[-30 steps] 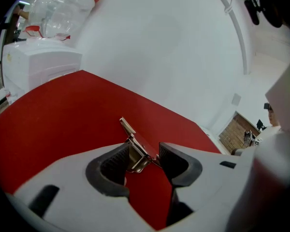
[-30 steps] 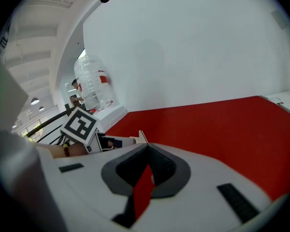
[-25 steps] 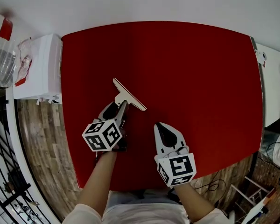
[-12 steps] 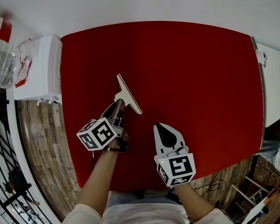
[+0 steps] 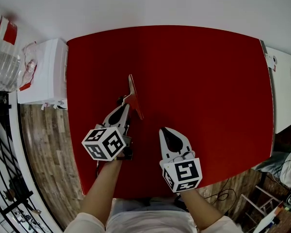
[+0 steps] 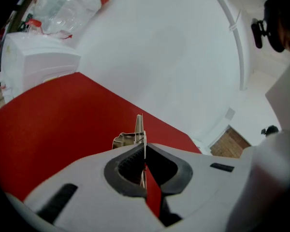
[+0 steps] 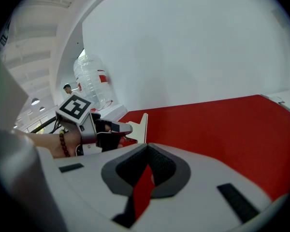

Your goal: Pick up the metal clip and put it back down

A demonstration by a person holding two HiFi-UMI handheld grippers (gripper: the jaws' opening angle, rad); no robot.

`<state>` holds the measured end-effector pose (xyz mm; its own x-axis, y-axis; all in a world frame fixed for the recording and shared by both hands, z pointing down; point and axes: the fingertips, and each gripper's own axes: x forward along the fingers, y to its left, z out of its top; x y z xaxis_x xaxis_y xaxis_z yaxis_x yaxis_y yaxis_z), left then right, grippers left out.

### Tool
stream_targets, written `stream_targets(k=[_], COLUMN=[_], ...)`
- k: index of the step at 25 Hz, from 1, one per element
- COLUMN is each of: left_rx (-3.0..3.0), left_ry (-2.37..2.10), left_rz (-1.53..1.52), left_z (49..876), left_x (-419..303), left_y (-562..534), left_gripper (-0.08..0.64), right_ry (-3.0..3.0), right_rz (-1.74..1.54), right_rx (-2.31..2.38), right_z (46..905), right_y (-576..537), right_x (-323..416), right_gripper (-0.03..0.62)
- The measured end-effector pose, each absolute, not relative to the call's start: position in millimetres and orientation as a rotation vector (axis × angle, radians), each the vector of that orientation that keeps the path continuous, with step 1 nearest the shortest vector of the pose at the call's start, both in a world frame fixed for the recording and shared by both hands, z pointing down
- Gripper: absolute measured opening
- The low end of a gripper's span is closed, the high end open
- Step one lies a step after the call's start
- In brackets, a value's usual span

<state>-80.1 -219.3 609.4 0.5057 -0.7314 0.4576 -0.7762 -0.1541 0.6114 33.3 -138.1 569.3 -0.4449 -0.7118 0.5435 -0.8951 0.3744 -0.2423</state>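
Against one second back: find the left tongs no longer gaping around the flat pale metal clip with the wide crossbar but closing right down onto its narrow stem, pinching the thin plate edge-on. Find the clip itself turned up from lying flat to standing on edge, crossbar pointing away from the body. Judge it raised off the red rectangular surface: the right gripper view shows it held in the air, though not its lowest edge. Take the pick-up half as done or very nearly so; leaves only the put-down. Record the right tongs shut, holding nothing, parked low near the front edge of the surface, in the same place as before and apart from the clip. For room: note broad bare red ahead of and to the right of the clip. Note the left edge of the surface fairly near, with a white cabinet and a clear plastic water bottle beyond it. Place the white unit past the right edge, well apart. Judge a set-down straight below or slightly forward safest, away from the left edge and clear of the right tongs.
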Motion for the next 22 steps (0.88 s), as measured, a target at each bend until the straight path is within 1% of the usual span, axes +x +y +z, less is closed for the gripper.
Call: stream_targets(k=[6, 11, 22], left_rx=[2.048, 2.153, 2.267], left_ry=[-1.300, -1.340, -1.428], left_rz=[0.179, 0.220, 0.189], left_z=[577.5, 529.8, 437.7], left_x=[-79.3, -78.6, -83.8], left_y=[-212.2, -189.3, -116.8], left_gripper=[0.008, 0.008, 0.008], right_ry=[-2.311, -2.339, -2.390], right_rz=[0.696, 0.642, 0.540], right_rx=[1.423, 1.447, 1.456], right_z=[549.4, 517.0, 442.7], right_y=[-138.3, -131.7, -94.6], right_x=[37.9, 45.9, 48.4], right_gripper=[0.006, 0.006, 0.006])
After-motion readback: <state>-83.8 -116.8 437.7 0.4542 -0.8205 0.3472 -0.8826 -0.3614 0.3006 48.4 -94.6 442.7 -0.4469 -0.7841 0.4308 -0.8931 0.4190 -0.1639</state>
